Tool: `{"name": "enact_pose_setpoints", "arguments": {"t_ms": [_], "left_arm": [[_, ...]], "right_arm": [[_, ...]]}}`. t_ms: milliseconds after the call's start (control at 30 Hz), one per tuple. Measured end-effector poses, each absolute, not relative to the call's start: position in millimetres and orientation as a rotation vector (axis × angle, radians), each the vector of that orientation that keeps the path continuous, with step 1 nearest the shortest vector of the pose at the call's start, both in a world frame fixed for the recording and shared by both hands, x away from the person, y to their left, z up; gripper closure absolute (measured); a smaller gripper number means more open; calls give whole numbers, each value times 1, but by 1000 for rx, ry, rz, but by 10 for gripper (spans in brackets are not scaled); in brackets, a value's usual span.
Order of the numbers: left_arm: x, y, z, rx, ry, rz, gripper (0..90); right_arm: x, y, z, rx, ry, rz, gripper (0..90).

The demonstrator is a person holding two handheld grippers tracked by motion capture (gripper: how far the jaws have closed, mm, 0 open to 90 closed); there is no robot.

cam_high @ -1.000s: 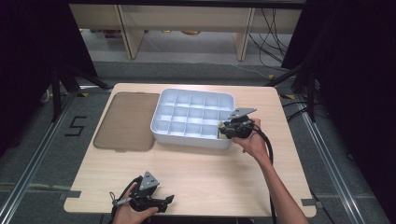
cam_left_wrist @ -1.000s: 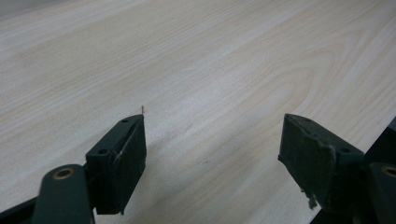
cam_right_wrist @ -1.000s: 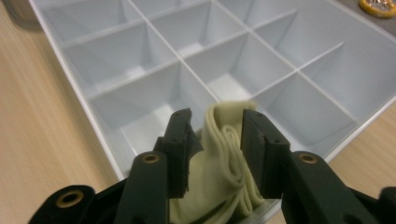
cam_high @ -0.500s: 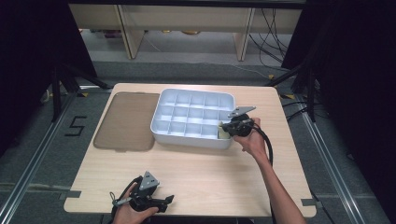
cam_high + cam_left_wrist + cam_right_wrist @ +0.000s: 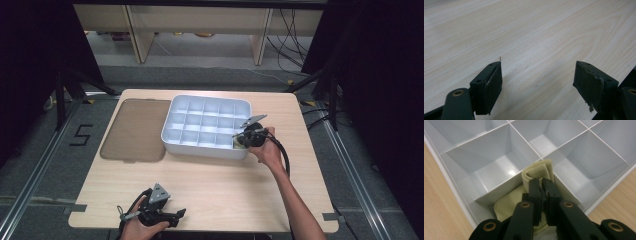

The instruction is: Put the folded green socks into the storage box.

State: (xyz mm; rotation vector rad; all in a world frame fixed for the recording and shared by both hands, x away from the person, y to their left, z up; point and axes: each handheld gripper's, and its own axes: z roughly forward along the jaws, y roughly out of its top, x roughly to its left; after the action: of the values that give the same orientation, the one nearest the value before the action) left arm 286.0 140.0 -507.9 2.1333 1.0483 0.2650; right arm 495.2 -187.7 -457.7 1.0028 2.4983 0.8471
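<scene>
A white tray (image 5: 200, 150) with several compartments stands in the middle of the table. A pale yellow folded cloth (image 5: 537, 170) sits in its near right corner compartment, also seen as a small yellow patch (image 5: 239, 145) in the high view. My right gripper (image 5: 542, 181) reaches into that compartment (image 5: 242, 137). Its jaws have just been closing and now pinch a fold of the cloth. My left gripper (image 5: 177, 215) rests near the table's front left edge, open, with bare wood between its jaws (image 5: 537, 75).
A flat brown lid (image 5: 134, 130) lies left of the tray. The tray's other compartments (image 5: 486, 170) look empty. Bare wooden tabletop (image 5: 225, 185) stretches between the tray and the front edge. Dark floor and shelving legs surround the table.
The right hand has barely shifted at the tray's near right corner. The left gripper has stayed where it was.
</scene>
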Motion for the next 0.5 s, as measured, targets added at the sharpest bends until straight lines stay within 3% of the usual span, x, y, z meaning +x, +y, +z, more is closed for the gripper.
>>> {"name": "enact_pose_setpoints", "arguments": {"t_ms": [500], "left_arm": [[287,140,-509,2117,1056,282,226]], "right_arm": [[498,-185,-450,981,2557,769,855]]}}
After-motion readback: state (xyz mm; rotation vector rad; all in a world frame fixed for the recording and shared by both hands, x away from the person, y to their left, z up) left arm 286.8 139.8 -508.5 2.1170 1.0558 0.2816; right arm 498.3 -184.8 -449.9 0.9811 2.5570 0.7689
